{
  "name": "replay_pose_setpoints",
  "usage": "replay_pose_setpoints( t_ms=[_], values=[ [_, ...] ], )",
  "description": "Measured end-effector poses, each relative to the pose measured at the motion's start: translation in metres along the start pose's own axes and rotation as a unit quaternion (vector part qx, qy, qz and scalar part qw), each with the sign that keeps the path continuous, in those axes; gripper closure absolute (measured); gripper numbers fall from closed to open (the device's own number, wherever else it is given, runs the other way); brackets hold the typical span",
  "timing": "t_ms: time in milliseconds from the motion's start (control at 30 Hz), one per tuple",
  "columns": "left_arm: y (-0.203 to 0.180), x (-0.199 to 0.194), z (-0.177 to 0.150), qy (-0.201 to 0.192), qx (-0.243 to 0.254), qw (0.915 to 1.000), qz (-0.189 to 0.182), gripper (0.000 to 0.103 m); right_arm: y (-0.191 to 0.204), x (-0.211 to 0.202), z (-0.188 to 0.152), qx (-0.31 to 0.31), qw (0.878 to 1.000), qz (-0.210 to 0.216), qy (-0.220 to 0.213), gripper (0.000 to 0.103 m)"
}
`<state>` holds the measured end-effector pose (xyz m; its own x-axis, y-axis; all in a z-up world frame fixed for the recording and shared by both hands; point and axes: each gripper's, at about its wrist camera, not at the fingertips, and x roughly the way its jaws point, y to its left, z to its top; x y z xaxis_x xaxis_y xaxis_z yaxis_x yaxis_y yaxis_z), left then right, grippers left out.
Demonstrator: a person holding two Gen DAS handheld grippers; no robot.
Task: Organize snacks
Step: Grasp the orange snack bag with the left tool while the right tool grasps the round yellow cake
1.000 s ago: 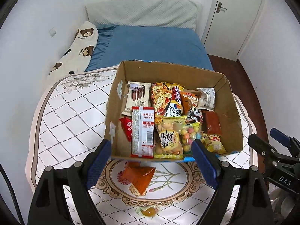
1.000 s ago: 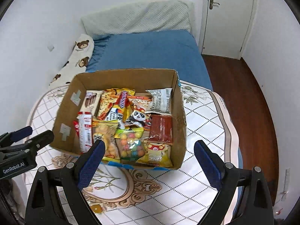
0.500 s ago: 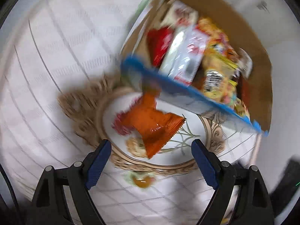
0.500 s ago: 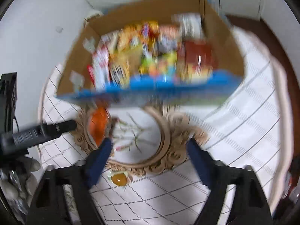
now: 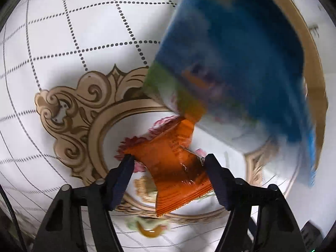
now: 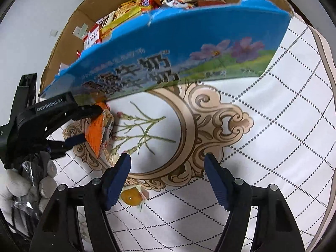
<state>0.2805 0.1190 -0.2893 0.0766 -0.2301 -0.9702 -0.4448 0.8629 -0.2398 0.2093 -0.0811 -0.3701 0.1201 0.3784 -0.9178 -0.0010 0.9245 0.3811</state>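
Your left gripper [image 5: 168, 161] is the nearer one by far: its jaws stand wide apart on either side of the orange snack packet [image 5: 172, 168], which lies on the patterned tablecloth [image 5: 63, 31] in the lower centre of the left wrist view. The packet's long axis runs from the upper middle of that frame, where one end sits just beside the blue front wall of the cardboard box [image 5: 231, 52], down toward the bottom centre between your fingers. So it lies almost along the line of the gripper, and the jaws would close across its narrow, pinched waist. Whether the pads are touching the wrapper I cannot tell; nothing looks squeezed, so I judge it not gripped.

In the right wrist view you see the same packet [image 6: 96, 130] at centre left, with the left gripper [image 6: 84, 126] reaching in around it from the left edge. Your right gripper [image 6: 168, 163] hangs wide open over bare cloth at the bottom centre, holding nothing, well apart from the packet.

A small yellow candy [image 6: 131, 197] sits on the cloth beside the right gripper's left finger [image 6: 117, 178]. The box [image 6: 189, 48], full of snacks [image 6: 130, 10], fills the top of that frame, directly beyond the packet.
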Motion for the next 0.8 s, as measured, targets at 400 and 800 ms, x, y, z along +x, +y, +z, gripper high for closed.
replay_pose_setpoints(
  t_ms=[400,800],
  values=[
    [0.048,0.011,-0.05,0.021,0.136,0.9808,0.138,0.036,0.051,0.073,-0.037,-0.049,0.994,0.036,0.093,0.028],
    [0.041,0.01,-0.082,0.026,0.196,0.9681,0.154,0.036,0.09,0.108,-0.075,-0.165,0.982,-0.053,0.075,0.045]
  ],
)
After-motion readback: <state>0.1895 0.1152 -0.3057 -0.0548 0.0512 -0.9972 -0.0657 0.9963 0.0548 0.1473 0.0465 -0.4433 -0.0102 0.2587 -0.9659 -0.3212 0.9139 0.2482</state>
